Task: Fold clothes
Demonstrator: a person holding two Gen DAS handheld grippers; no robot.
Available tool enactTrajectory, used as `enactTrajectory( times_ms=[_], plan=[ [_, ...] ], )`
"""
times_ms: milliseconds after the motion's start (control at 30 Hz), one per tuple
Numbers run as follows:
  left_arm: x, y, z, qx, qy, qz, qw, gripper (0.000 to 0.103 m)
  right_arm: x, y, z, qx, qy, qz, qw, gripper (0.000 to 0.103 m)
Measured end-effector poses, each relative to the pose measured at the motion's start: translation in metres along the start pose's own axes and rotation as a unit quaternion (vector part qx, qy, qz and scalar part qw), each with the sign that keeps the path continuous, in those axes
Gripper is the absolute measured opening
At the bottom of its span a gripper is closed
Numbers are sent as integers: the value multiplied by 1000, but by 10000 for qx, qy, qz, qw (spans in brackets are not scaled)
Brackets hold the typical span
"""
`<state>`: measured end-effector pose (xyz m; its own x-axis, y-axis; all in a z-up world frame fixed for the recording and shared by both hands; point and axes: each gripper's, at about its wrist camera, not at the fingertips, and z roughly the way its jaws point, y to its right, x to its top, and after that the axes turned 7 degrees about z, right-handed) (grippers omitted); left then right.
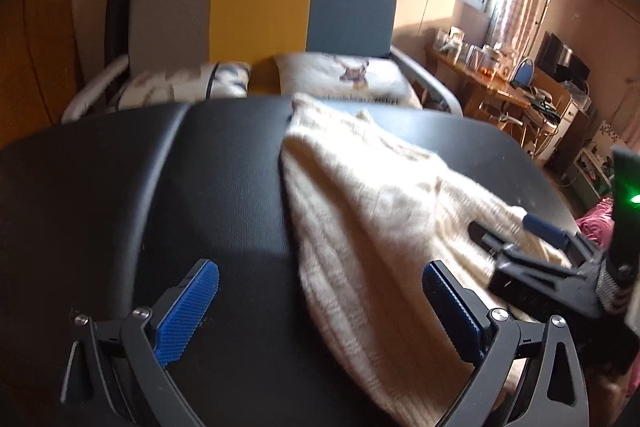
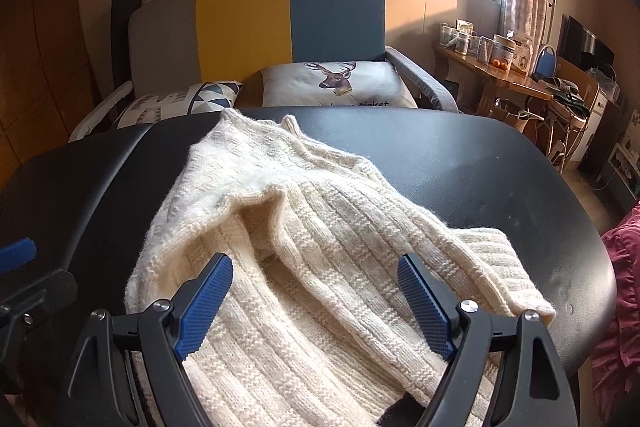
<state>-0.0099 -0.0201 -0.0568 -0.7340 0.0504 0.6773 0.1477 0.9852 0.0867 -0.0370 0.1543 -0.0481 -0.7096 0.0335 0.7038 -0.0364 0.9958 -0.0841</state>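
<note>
- Black desk (image 1: 120,187) carries a cream knit sweater (image 2: 320,227), crumpled toward its right half.
- Left tongs (image 1: 320,311) gape wide, empty, at the sweater's left edge.
- Right tongs (image 2: 316,303) gape wide, empty, over the hem.
- Probably best: pinch both hem corners and spread flat before folding.

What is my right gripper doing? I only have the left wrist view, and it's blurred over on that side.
Observer: The right gripper is open. Its fingers are spread over the cream sweater and hold nothing.
Operator: Does the knit lie flat ahead of it?
Observer: No. A rounded opening gapes just past its left finger. I cannot tell whether it is a neck or a cuff.
Operator: And towards the right?
Observer: A ribbed end lies doubled over on the black table, short of the table's right rim.
</note>
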Motion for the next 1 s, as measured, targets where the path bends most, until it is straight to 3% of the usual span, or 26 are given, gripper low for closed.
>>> enactTrajectory(
  times_ms=[67, 167, 233, 267, 400, 533, 600, 667, 733, 867, 933, 1000],
  plan=[
    [-10, -8, 7, -91, -150, -58, 9998, 103, -1, 10, -5, 464, 5, -6, 9989, 86],
    [-31, -33, 16, -516, -498, -350, 9968, 103, -3, 26, -13, 1160, 14, 8, 9932, 85],
    [-45, -53, 21, -681, -714, -568, 9935, 103, -5, 58, -18, 1621, 58, 410, 9859, 79],
    [-52, -63, 23, -771, -800, -689, 9914, 103, -6, 75, -16, 1638, -45, 599, 9847, 77],
    [-73, -94, 17, -790, -904, -1007, 9876, 103, -20, 138, -12, 1367, -457, 912, 9853, 75],
    [-79, -105, 15, -268, -1009, -997, 9895, 103, -43, 201, -21, 1032, -628, 1401, 9827, 75],
    [-79, -104, 17, -285, -1062, -1041, 9885, 103, -55, 221, -23, 703, -793, 1512, 9828, 75],
    [-75, -96, 18, -487, -1003, -1037, 9883, 103, -66, 232, -22, 269, -942, 1517, 9836, 75],
    [-68, -80, 23, -888, -1013, -851, 9872, 103, -74, 235, -19, 224, -1084, 1439, 9834, 69],
    [-53, -39, 26, -1551, -977, -474, 9819, 103, -90, 231, -7, -46, -1274, 1155, 9851, 66],
    [-42, -16, 23, -1674, -884, -194, 9817, 103, -95, 223, -1, -227, -1270, 931, 9873, 66],
    [-30, 6, 20, -1701, -743, 80, 9826, 103, -95, 213, -1, -343, -1219, 694, 9895, 59]
  ],
)
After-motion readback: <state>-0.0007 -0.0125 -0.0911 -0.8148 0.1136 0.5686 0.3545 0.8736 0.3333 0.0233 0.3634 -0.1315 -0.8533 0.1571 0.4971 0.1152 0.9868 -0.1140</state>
